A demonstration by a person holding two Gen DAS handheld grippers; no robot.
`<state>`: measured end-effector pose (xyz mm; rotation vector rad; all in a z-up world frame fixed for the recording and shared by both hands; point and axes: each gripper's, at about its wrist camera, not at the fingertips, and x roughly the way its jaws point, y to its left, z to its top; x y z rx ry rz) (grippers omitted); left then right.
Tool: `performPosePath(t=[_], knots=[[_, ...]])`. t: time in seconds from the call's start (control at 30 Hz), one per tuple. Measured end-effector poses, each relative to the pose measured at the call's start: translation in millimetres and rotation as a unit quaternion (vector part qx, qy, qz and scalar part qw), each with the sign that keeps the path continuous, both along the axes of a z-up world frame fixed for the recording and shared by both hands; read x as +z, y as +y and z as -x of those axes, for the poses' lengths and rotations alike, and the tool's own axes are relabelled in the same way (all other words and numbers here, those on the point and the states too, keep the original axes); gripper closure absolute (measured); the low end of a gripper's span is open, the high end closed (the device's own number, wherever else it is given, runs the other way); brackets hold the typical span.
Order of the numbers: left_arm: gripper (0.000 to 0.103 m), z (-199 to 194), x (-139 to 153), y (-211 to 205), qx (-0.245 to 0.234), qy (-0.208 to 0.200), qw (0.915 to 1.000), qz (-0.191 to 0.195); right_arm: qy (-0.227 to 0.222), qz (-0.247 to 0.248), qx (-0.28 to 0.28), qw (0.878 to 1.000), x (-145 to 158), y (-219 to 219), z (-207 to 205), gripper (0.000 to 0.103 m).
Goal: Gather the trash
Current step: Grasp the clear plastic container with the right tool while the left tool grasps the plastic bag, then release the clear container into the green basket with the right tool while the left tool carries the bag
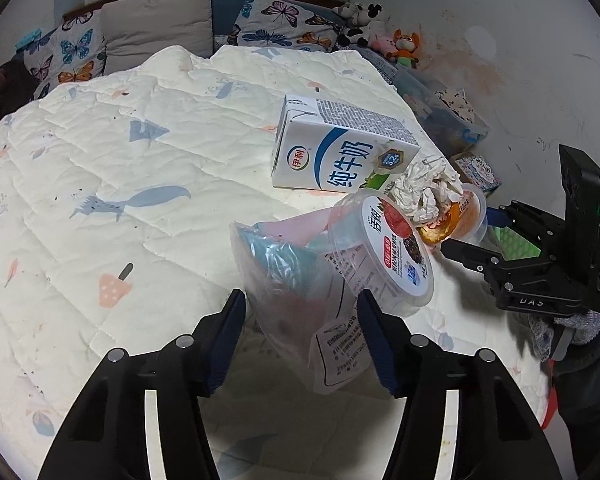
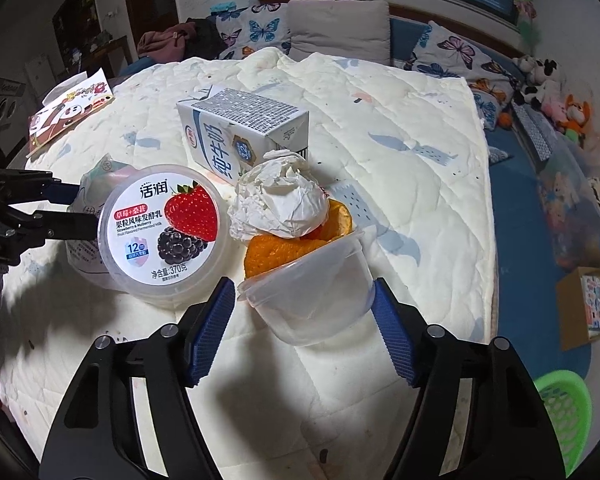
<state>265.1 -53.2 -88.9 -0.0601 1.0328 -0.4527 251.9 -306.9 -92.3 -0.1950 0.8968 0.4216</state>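
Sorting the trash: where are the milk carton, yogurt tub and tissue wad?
milk carton [image 2: 220,140], right wrist view, front face
yogurt tub [image 2: 160,232], right wrist view, lid
tissue wad [image 2: 280,200], right wrist view, middle

A: What trash lies on the bed?

B: A white milk carton [image 2: 244,136] on its side. Before it, a tilted yogurt tub [image 2: 164,232] with a strawberry label, leaning on a clear plastic bag [image 1: 292,300].

A: And beside?

B: A clear cup [image 2: 316,300] holding orange peel [image 2: 276,256] and crumpled tissue [image 2: 280,204].
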Motion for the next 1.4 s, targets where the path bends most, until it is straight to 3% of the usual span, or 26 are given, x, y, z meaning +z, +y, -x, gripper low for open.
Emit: performPosePath(t=[0.33, 0.6, 1.4], knots=[[0.072, -3, -3, 2, 0.008, 0.005, 0.9999, 0.006, -0.004, 0.003, -0.001, 1.0, 0, -4, 7, 0.038], [0.081, 6, 7, 7, 0.011, -0.006, 0.9999, 0.001, -0.007, -0.011, -0.007, 1.0, 9, -8, 24, 0.038], [0.088, 60, 59, 47, 0.058, -0.076, 0.9939, -0.055, -0.02, -0.042, -0.01, 0.999, 27, 1, 86, 0.038]])
